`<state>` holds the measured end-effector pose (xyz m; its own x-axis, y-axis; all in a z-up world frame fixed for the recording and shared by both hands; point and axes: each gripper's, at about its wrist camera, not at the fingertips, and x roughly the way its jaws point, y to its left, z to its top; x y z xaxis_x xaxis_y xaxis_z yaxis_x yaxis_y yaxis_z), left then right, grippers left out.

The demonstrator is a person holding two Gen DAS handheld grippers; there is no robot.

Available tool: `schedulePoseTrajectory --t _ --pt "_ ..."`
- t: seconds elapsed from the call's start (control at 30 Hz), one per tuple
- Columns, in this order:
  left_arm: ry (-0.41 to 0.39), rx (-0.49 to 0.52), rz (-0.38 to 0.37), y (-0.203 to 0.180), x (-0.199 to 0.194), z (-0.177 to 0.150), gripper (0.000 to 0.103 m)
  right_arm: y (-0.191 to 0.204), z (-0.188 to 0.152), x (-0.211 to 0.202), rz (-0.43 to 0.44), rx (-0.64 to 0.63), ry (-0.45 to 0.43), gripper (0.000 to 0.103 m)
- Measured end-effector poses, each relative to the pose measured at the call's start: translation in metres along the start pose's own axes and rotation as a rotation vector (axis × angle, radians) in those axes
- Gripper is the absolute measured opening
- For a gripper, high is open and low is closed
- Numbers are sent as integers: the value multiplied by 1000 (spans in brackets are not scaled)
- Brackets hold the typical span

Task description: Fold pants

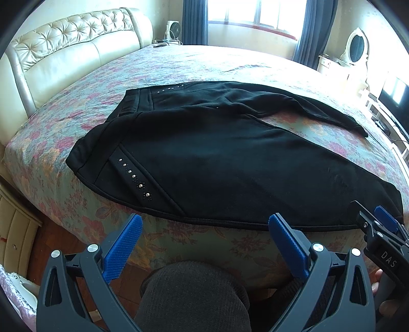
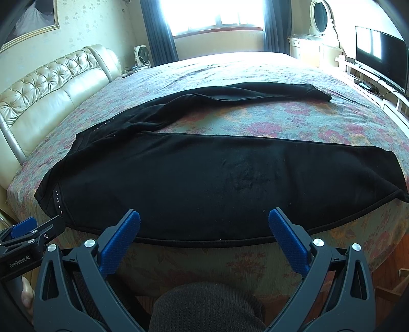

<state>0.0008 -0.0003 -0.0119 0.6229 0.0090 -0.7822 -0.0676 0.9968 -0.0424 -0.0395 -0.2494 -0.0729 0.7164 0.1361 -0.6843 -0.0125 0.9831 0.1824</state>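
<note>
A big bed with a flowery bedspread fills the room. It has a soft cream headboard on the left. Behind it are a bright window with blue curtains, a small fan and a TV on the right.

The black pants lie flat near the front edge of the bed, waist to the left, legs spread apart to the right. Lots of bedspread is bare behind them.

The left gripper and right gripper hang just in front of the bed edge. Both have fingers spread wide, holding nothing.
</note>
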Motion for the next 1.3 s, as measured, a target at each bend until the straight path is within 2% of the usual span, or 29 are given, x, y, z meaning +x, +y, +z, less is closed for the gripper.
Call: schedulePoseTrajectory --t 0.93,1.3 --pt "8 17 0 -4 0 -1 98 -3 -1 3 2 17 18 101" --pt "0 61 21 -9 -4 5 99 -5 0 4 12 35 23 101"
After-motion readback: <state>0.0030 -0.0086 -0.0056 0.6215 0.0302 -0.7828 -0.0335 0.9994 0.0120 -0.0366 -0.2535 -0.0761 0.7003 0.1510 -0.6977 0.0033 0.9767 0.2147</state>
